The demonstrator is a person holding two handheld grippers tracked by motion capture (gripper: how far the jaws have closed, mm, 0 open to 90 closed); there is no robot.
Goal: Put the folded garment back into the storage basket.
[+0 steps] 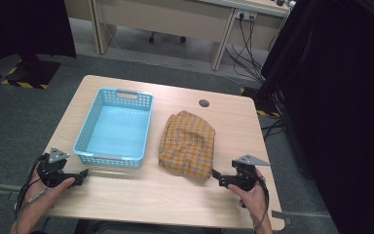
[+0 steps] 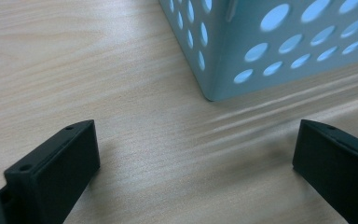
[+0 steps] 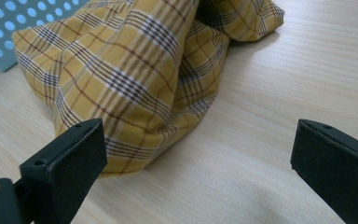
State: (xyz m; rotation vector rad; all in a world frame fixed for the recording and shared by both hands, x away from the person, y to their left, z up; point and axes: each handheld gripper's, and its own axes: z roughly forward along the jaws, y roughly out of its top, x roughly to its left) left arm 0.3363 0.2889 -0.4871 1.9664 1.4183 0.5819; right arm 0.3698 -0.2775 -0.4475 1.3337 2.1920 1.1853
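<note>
A crumpled yellow plaid cloth (image 1: 187, 144) lies on the wooden table (image 1: 175, 195), right of a light blue perforated basket (image 1: 92, 117) that holds nothing. My right gripper (image 1: 215, 174) rests at the cloth's near right corner, jaws open; in the right gripper view the cloth (image 3: 135, 79) lies just ahead of the left jaw, and nothing is between the jaws. My left gripper (image 1: 84, 173) sits by the basket's near left corner, jaws open over bare table. The basket's corner (image 2: 223, 60) stands just ahead of it.
A round cable hole (image 1: 204, 103) sits near the table's far edge. Beyond the table stand a desk (image 1: 175, 19), cables and a dark curtain (image 1: 341, 97) at the right. Grey carpet surrounds the table.
</note>
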